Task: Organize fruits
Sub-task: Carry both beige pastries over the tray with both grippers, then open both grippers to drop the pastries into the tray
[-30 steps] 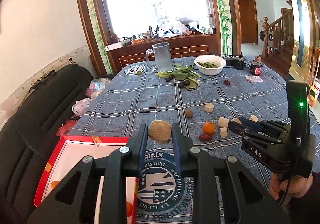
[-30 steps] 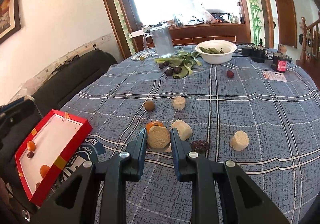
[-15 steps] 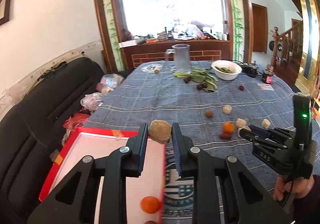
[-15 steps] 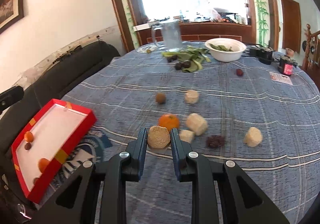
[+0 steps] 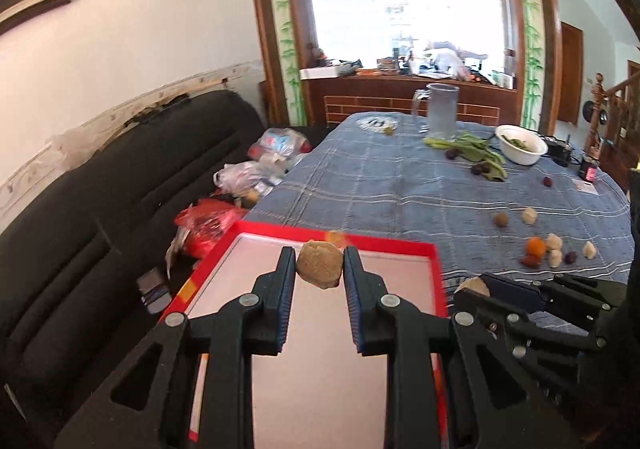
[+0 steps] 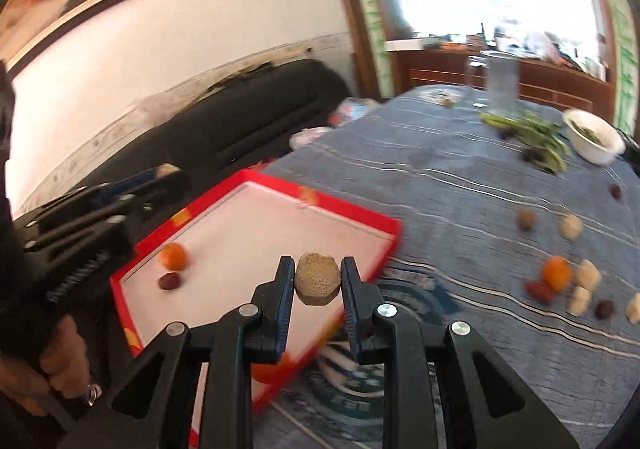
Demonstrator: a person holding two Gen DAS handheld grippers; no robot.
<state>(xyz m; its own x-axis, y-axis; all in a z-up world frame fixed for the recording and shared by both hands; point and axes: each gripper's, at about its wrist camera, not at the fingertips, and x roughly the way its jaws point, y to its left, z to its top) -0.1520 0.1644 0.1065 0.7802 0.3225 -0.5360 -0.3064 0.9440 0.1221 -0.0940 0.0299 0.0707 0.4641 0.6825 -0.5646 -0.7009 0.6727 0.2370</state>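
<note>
Both grippers, having swung from the fruit scatter, are now hovering over the red tray [image 6: 360,219], left gripper [image 5: 320,269] and right gripper [image 6: 318,279] each clamping a tan fruit chunk [image 5: 320,264] [image 6: 318,279], remaining fruit [image 6: 556,273] lying right of the tray.

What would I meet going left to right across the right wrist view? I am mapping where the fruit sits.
Orange in the red tray → tan piece held in the right claw → brown round fruit → orange on the cloth → white bowl.

Right gripper [image 6: 318,277] clamped on a tan chunk [image 6: 318,278], seemingly above the red tray [image 6: 394,233].
</note>
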